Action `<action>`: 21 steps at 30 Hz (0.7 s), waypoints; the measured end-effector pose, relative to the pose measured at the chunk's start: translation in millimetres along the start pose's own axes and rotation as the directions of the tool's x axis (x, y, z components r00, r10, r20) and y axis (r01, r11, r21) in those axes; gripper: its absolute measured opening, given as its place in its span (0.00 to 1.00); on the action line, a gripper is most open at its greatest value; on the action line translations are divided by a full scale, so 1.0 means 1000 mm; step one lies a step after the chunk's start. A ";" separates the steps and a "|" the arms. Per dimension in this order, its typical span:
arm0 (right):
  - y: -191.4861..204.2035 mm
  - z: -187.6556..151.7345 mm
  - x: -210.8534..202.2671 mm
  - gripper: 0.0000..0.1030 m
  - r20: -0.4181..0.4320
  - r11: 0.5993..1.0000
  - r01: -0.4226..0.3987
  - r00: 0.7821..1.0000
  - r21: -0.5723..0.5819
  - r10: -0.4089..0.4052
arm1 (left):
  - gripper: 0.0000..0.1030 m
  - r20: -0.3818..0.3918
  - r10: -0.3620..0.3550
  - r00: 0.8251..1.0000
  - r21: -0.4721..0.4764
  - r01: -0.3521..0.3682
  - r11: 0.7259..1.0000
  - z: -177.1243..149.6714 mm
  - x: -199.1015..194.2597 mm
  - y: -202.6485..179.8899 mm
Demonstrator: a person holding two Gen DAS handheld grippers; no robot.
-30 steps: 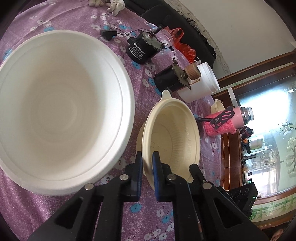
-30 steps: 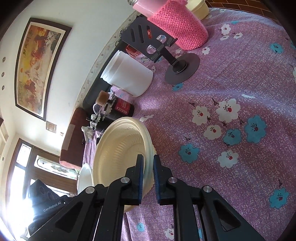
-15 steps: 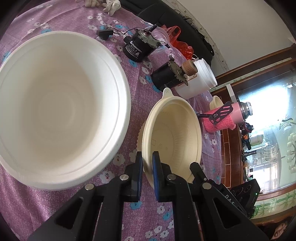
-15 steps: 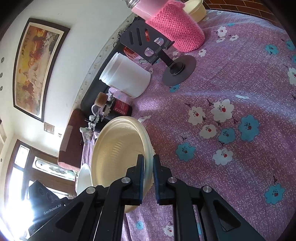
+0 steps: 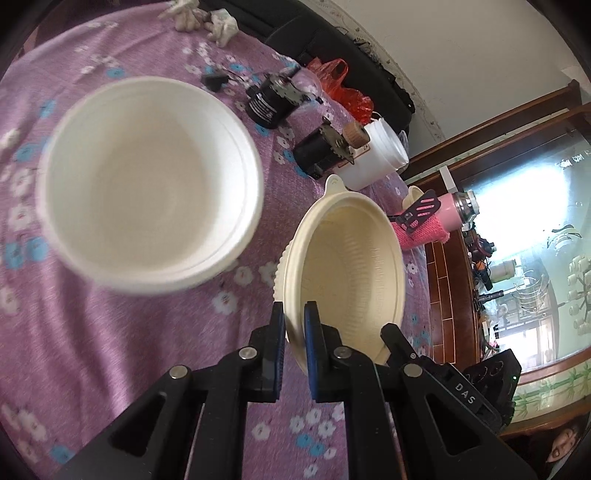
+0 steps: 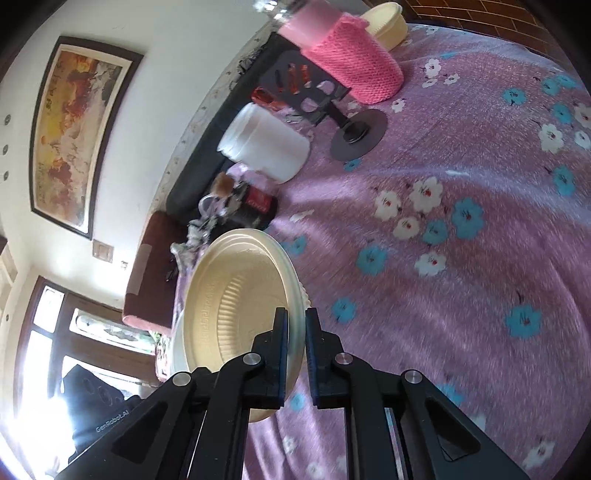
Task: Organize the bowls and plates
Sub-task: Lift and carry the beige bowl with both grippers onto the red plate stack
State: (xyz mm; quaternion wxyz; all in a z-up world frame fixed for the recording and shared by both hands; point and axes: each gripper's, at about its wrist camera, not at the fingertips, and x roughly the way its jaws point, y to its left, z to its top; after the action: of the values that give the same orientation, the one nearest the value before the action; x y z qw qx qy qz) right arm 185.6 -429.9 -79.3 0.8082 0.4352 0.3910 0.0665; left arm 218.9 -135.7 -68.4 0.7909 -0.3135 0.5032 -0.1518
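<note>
A cream ribbed bowl is held above the purple flowered tablecloth. My left gripper is shut on its near rim. My right gripper is shut on the opposite rim of the same bowl; its black finger shows at the bowl's right edge in the left wrist view. A large white bowl sits on the cloth to the left, apart from the cream bowl. A small cream bowl stands far back behind a pink-sleeved bottle.
Behind the bowls lie two black motors, a white plastic jar on its side, a black phone stand and a pink-sleeved bottle. A dark sofa lines the wall. A wooden cabinet stands on the right.
Both grippers have carried the cream bowl up and back from the table. The large white bowl now looks smaller and farther off in the left wrist view.
</note>
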 end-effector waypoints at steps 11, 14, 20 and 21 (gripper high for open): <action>0.049 -0.072 -0.025 0.10 -0.036 0.992 -0.108 0.994 -0.064 0.106 | 0.09 0.128 0.020 0.992 0.026 -0.023 0.999 -0.036 -0.109 0.030; 0.069 -0.095 -0.026 0.10 -0.062 0.987 -0.134 0.990 -0.091 0.129 | 0.09 0.173 0.032 0.984 0.025 -0.037 0.999 -0.045 -0.144 0.044; 0.119 -0.143 -0.023 0.10 -0.116 0.968 -0.181 0.980 -0.173 0.162 | 0.09 0.265 0.049 0.963 0.004 -0.052 0.999 -0.065 -0.211 0.079; 0.129 -0.154 -0.022 0.10 -0.131 0.963 -0.193 0.977 -0.189 0.170 | 0.09 0.277 0.054 0.959 0.002 -0.056 0.998 -0.068 -0.221 0.085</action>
State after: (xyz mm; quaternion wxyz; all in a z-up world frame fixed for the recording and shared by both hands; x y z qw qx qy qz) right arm 94.6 -260.3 -17.5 0.8149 0.3812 0.3861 0.2041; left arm 53.2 28.2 11.7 0.8587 -0.3138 0.3957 -0.0870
